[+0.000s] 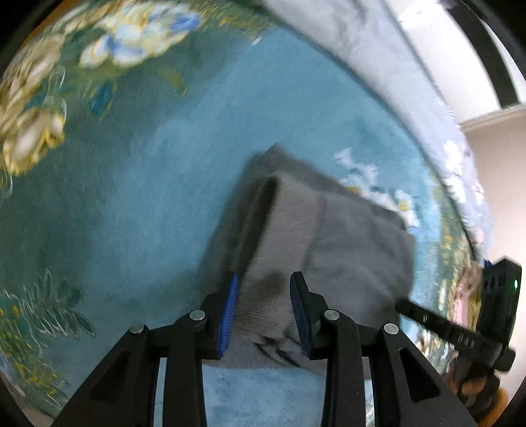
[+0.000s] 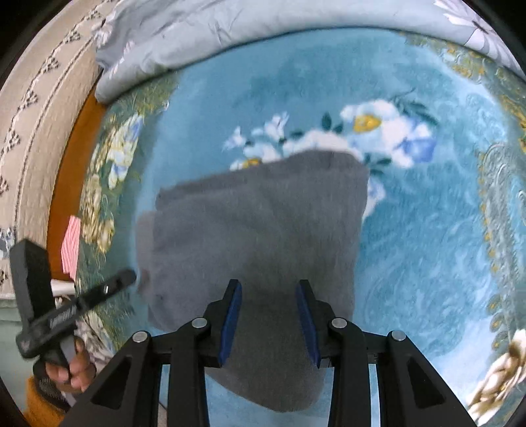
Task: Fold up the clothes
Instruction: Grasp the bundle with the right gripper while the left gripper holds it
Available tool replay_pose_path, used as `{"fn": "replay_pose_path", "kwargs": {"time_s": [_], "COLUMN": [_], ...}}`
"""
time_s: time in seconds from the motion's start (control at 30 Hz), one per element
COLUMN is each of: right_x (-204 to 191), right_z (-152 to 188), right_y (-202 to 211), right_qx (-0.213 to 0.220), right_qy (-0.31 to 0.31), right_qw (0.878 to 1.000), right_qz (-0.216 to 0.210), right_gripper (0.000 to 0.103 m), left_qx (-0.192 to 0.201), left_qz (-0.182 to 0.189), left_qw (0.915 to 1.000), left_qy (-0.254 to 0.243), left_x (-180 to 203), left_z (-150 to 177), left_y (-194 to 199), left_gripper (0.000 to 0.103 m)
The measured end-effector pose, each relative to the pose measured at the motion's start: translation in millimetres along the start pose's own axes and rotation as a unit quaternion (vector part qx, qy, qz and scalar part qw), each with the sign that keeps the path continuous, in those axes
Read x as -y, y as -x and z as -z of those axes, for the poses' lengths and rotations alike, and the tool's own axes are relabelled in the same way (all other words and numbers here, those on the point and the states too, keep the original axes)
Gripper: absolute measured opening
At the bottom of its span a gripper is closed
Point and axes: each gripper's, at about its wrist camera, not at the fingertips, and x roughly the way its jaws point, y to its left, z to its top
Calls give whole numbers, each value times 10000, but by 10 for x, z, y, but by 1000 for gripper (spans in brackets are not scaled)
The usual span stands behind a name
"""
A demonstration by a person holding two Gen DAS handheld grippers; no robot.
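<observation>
A grey knitted garment (image 1: 345, 249) lies folded on a blue floral blanket (image 1: 131, 203). In the left wrist view its ribbed band runs between the fingers of my left gripper (image 1: 264, 277), whose jaws stand apart and open around it. In the right wrist view the same grey garment (image 2: 263, 223) spreads flat under my right gripper (image 2: 269, 285), which hovers open over its near part. The right gripper (image 1: 460, 331) also shows at the left view's right edge, and the left gripper (image 2: 75, 302) at the right view's left edge, held by a hand (image 2: 75, 368).
A pale grey floral quilt (image 2: 230, 29) is bunched along the far edge of the blanket (image 2: 427, 262). A red-striped item (image 2: 70, 246) lies on an orange surface at the left, beside a patterned beige cloth (image 2: 39, 108).
</observation>
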Motion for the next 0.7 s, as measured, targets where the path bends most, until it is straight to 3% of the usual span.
{"fn": "replay_pose_path", "kwargs": {"time_s": [0.07,0.2,0.3,0.57,0.67,0.7], "right_x": [49,142,175,237,302,325], "right_z": [-45,-118,-155,-166,-102,-78], "right_y": [-53,-189,-253,-92,93,150], "right_qx": [-19,-91,-92,-81,103,160], "right_qy": [-62,-207,-348,-642,-858,-927], "right_qw": [10000,9997,9993,9976,9948,9937], "right_qz": [35,96,55,-252,-541,-617], "right_gripper": [38,38,38,39,39,39], "left_qx": [-68,-381,-478,-590,-338,-233], "left_qz": [169,111,82,436,718,741], "left_qw": [9995,9979,9984,9960,9945,9944], "left_qy": [-260,-518,-301,508,682,720], "left_x": [125,302,244,20,-78,-126], "left_z": [29,30,25,4,-27,-42], "left_y": [14,-325,-517,-396,-151,-95], "left_gripper": [33,33,33,33,34,41]}}
